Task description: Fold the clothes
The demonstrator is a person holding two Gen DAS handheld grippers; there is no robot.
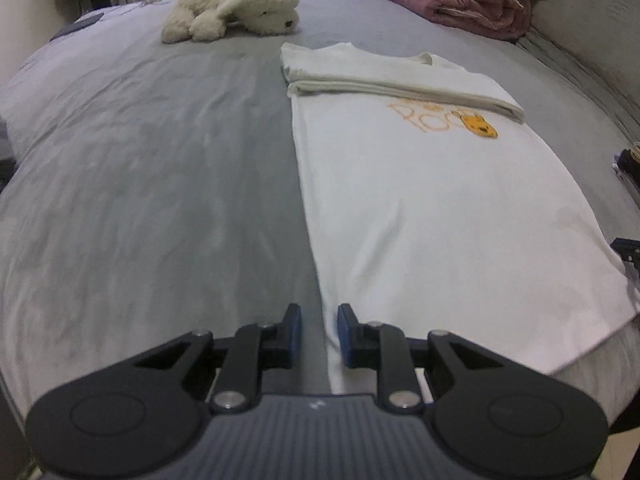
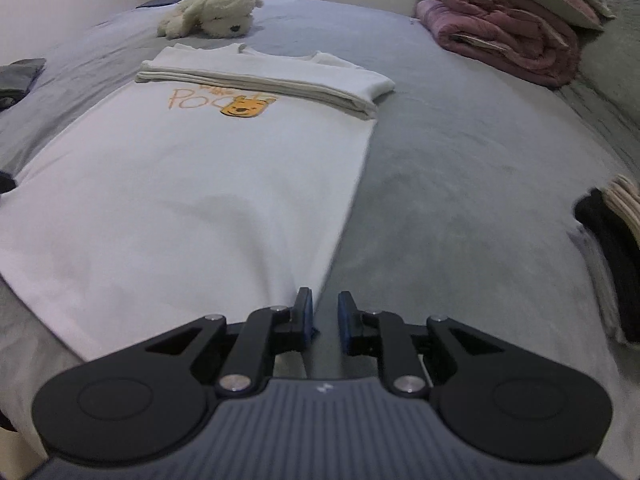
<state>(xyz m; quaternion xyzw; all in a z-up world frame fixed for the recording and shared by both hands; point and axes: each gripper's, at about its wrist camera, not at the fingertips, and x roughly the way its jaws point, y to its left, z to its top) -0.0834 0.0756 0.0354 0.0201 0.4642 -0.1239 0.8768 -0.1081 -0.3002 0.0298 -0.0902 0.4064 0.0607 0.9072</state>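
A white T-shirt (image 1: 440, 208) with an orange bear print lies flat on the grey bed (image 1: 140, 180), its sleeves folded into a band (image 1: 400, 90) across the chest. My left gripper (image 1: 319, 312) hovers low over the shirt's left edge near the hem. Its blue pads stand a little apart with nothing pinched; the edge runs under the gap. In the right wrist view the same shirt (image 2: 180, 200) fills the left half. My right gripper (image 2: 322, 298) sits at its right edge near the hem, pads slightly apart over bare bed (image 2: 460, 180), holding nothing.
A cream plush dog (image 1: 236, 8) lies at the far end of the bed. A rolled maroon blanket (image 2: 508, 36) sits at the back right. A stack of dark and beige clothes (image 2: 612, 240) is at the right edge, and dark cloth (image 2: 20, 76) at the left.
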